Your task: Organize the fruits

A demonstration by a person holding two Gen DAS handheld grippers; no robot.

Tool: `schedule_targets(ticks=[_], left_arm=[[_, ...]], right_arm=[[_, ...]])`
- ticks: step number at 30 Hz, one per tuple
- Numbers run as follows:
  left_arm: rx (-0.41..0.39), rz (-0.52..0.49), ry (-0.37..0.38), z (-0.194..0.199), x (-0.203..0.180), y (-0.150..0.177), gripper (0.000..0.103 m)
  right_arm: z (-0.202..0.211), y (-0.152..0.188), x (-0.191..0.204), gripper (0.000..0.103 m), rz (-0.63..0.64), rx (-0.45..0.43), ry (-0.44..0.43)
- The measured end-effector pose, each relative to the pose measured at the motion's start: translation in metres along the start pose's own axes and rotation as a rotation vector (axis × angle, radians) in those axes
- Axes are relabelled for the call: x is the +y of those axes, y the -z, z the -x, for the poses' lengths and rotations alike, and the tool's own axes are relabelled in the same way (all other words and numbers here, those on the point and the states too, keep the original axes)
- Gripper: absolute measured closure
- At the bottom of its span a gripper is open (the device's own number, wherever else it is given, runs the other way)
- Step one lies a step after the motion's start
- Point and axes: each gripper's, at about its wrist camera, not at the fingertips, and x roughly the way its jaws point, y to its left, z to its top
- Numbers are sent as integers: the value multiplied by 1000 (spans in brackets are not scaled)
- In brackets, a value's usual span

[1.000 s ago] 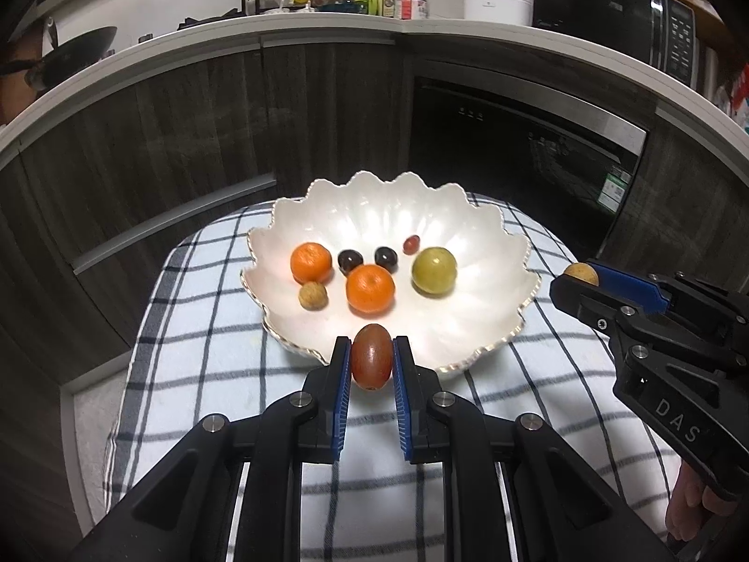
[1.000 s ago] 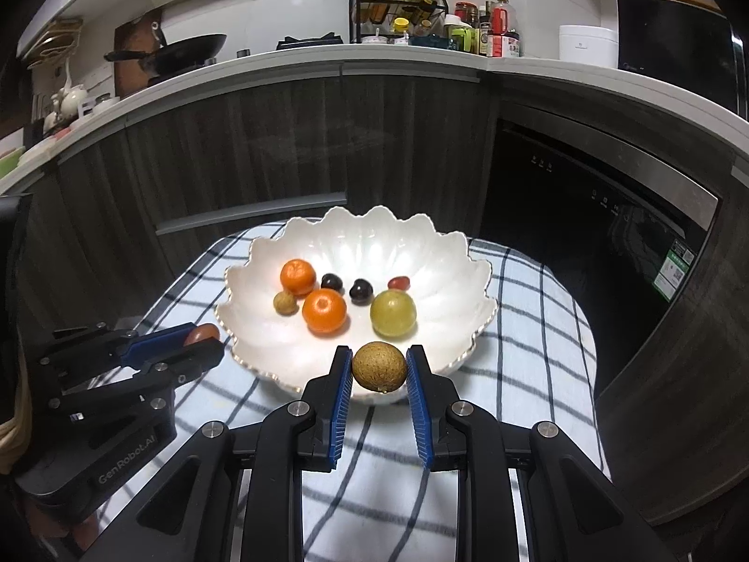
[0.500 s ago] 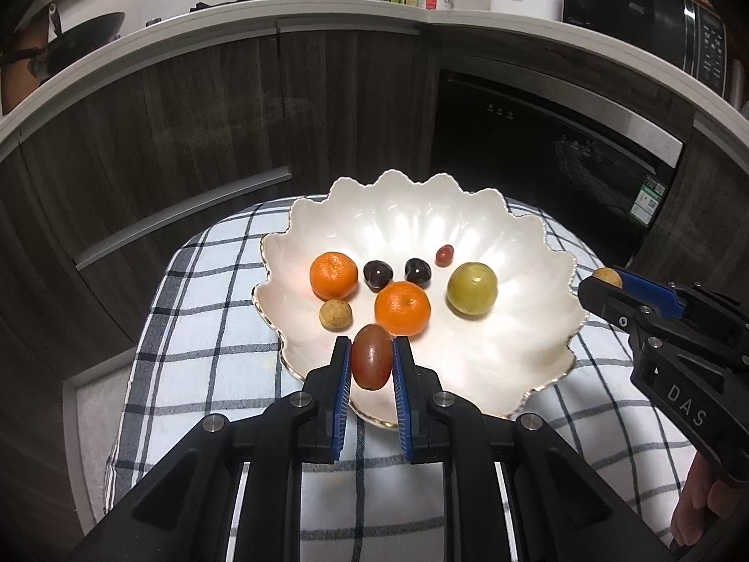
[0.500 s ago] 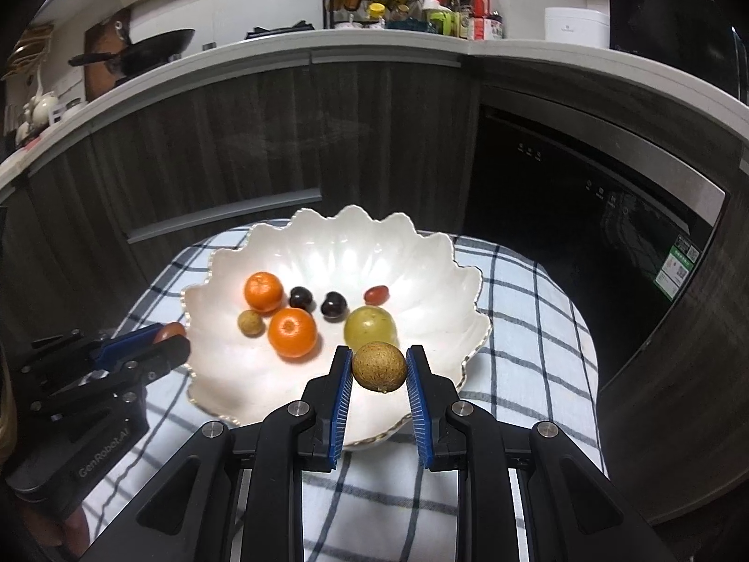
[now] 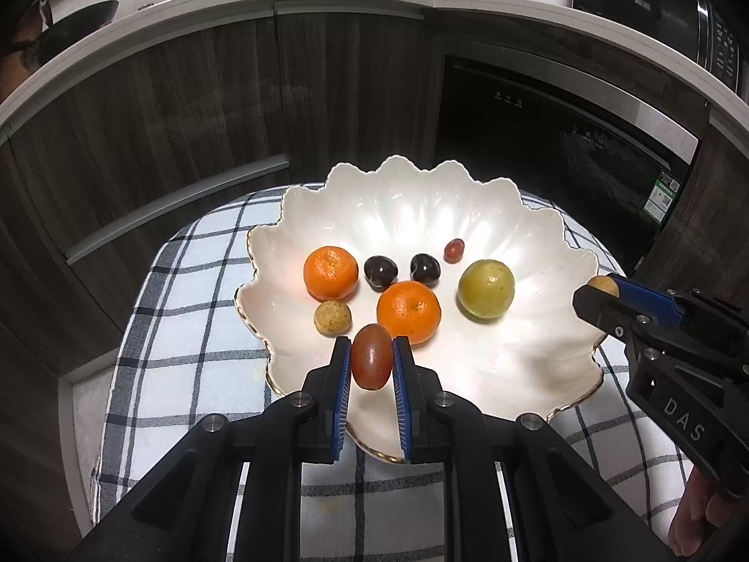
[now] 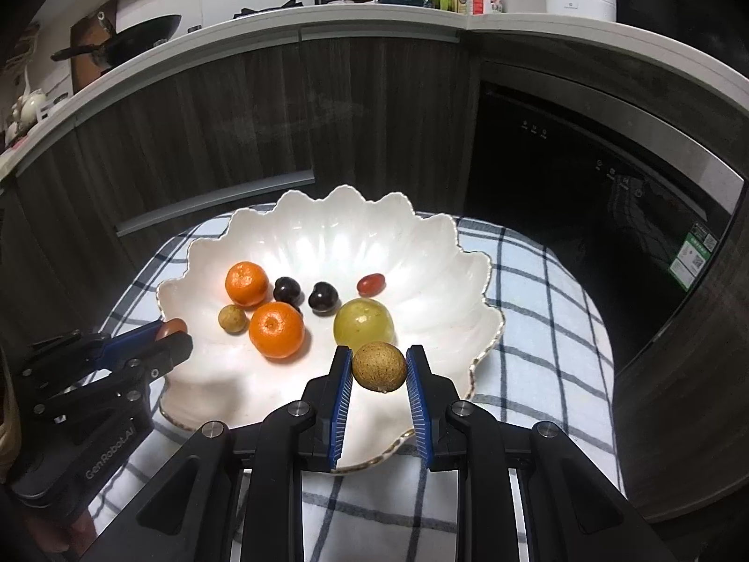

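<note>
A white scalloped bowl (image 5: 515, 225) (image 6: 421, 243) sits on a checked cloth. It holds two oranges (image 5: 408, 311) (image 5: 330, 272), a green round fruit (image 5: 486, 287), two dark plums (image 5: 380, 271), a small red grape (image 5: 454, 250) and a small brown fruit (image 5: 332, 316). My left gripper (image 5: 371, 365) is shut on a reddish oval grape (image 5: 371, 362) above the bowl's near rim. My right gripper (image 6: 378, 367) is shut on a brown round fruit (image 6: 378, 366) over the bowl's near right side. Each gripper shows in the other's view, left gripper (image 6: 171, 335) and right gripper (image 5: 599, 292).
The blue-and-white checked cloth (image 5: 187, 328) covers a small round table. Dark wood cabinets (image 5: 187, 117) and a black oven (image 5: 561, 140) stand close behind. A counter above carries bottles, a pan and a white pot. A person's fingers (image 5: 697, 515) show at the lower right.
Both grippers have moved forward and lower over the bowl, each still holding its fruit. The bowl looks larger and nearer.
</note>
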Motion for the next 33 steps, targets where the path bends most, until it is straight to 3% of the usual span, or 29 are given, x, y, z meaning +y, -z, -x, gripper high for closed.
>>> schedule_targets(ticks=[4,7,8,11,18,33], left_arm=[[10,1,-11,-2,1,1,83],[20,21,-16,-3,4,1,67],[16,26,-25,-2,5,1,57],[-3,33,-45,3,6,1,46],[-50,54,-91,20,10,-3,17],[-99,77,-113,57,12,-3,8]], right_arm=[[-6,1,4,78,7,20,-24],[-8,2,7,73,17,26,-30],[-8,2,7,63,20,25,-22],[-5,2,5,41,5,10,-11],[5,1,-1,22,-20,-14,38],[42,-1,-3,19,-51,-81,83]])
